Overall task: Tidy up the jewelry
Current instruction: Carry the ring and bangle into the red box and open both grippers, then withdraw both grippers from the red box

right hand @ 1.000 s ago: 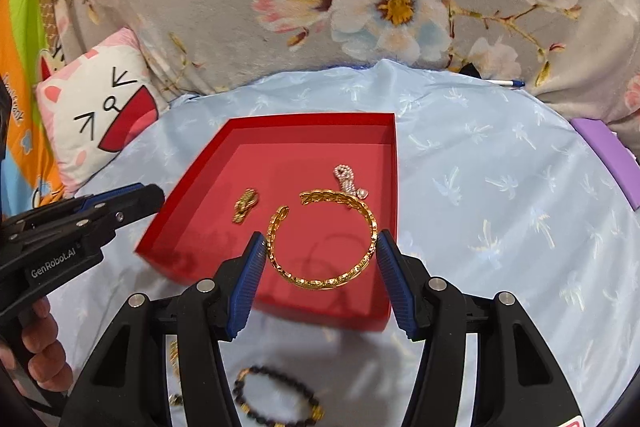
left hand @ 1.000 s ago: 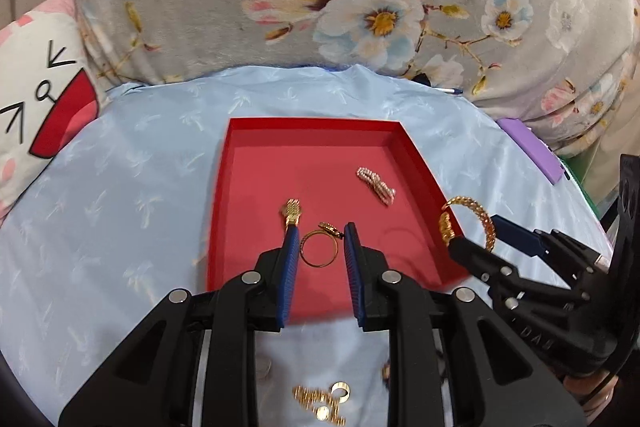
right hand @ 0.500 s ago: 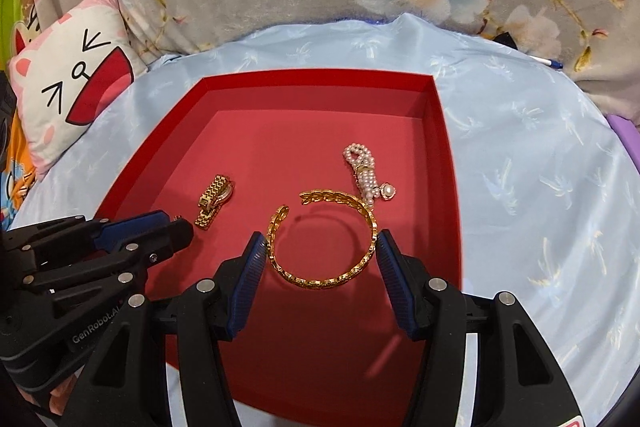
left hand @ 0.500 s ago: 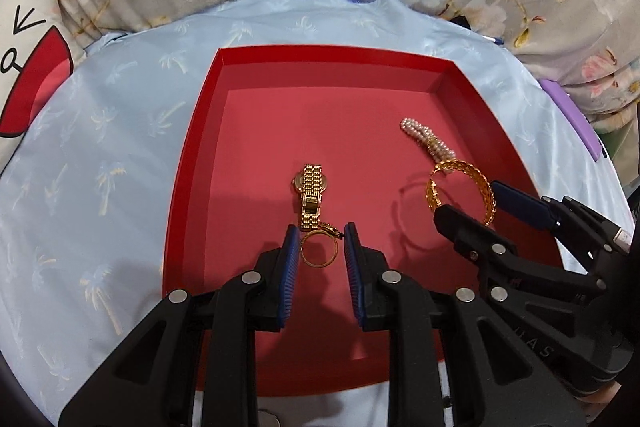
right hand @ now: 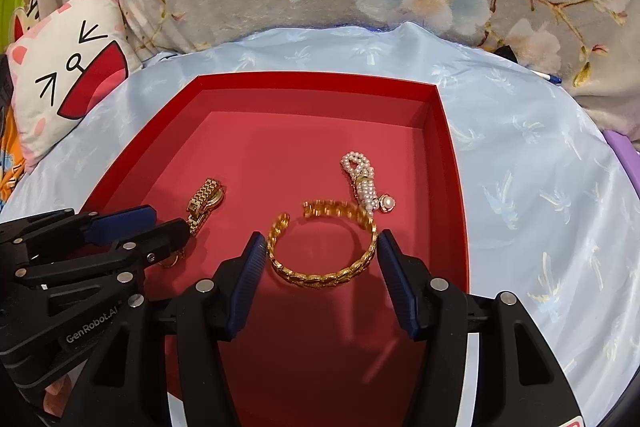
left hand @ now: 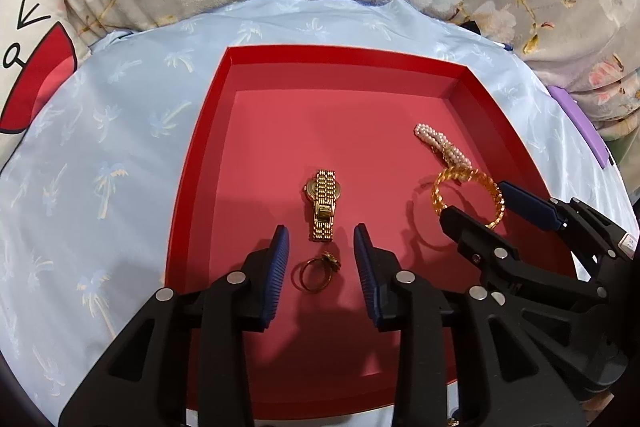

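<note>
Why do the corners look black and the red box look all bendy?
Left wrist view: a fisheye lens curves the red box and leaves dark corners; the gold ring is sharp, with shadows under the left hand-held gripper. Right wrist view: same bend; the gold bangle glints.

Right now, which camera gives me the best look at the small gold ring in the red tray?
The left wrist view. There the gold ring lies whole on the red tray floor, between the open left claw pads, just below the gold watch. In the right wrist view, the left claw's finger covers most of it; only a sliver shows.
</note>
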The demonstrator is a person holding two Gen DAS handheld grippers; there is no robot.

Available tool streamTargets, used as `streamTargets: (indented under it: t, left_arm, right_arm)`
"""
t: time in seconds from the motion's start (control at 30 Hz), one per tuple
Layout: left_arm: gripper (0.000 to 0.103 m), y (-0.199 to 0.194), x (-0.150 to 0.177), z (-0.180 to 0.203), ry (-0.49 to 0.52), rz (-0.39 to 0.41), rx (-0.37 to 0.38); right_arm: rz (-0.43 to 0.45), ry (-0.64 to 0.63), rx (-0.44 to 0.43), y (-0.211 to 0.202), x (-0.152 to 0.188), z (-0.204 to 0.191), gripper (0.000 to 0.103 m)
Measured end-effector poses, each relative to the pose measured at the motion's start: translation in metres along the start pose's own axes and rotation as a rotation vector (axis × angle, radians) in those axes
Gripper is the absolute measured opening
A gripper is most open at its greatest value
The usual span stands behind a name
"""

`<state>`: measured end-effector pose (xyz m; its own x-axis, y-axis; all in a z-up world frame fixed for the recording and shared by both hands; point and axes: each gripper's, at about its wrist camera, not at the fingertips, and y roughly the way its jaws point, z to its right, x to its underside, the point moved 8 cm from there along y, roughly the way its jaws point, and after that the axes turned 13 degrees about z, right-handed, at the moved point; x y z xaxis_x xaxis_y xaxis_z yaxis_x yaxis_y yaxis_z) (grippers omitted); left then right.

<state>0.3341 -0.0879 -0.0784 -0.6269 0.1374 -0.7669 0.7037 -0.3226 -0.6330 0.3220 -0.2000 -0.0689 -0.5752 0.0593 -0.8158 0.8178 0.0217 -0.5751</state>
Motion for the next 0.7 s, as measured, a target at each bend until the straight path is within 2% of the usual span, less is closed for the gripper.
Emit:
streamTargets:
  t: [0.07,0.13,0.43,0.7]
  left_arm:
    - [0.04,-0.004,-0.004,-0.002,-0.003,0.013,-0.009]
    - [0.051,-0.01,-0.008,-0.003,-0.006,0.038,-0.017]
    - [0.051,-0.046,-0.026,-0.015,-0.026,0.109,-0.031]
    - [0.051,-0.085,-0.009,-0.033,-0.063,0.123,-0.052]
  right_arm:
    - [0.006,0.013,0.007,-0.001,-0.002,0.004,0.06]
    - [0.006,0.026,-0.008,-0.002,-0.003,0.005,0.06]
    - [0.049,0.033,0.001,-0.031,-0.007,0.007,0.06]
    - [0.081,0.064,-0.026,-0.088,0.01,0.003,0.06]
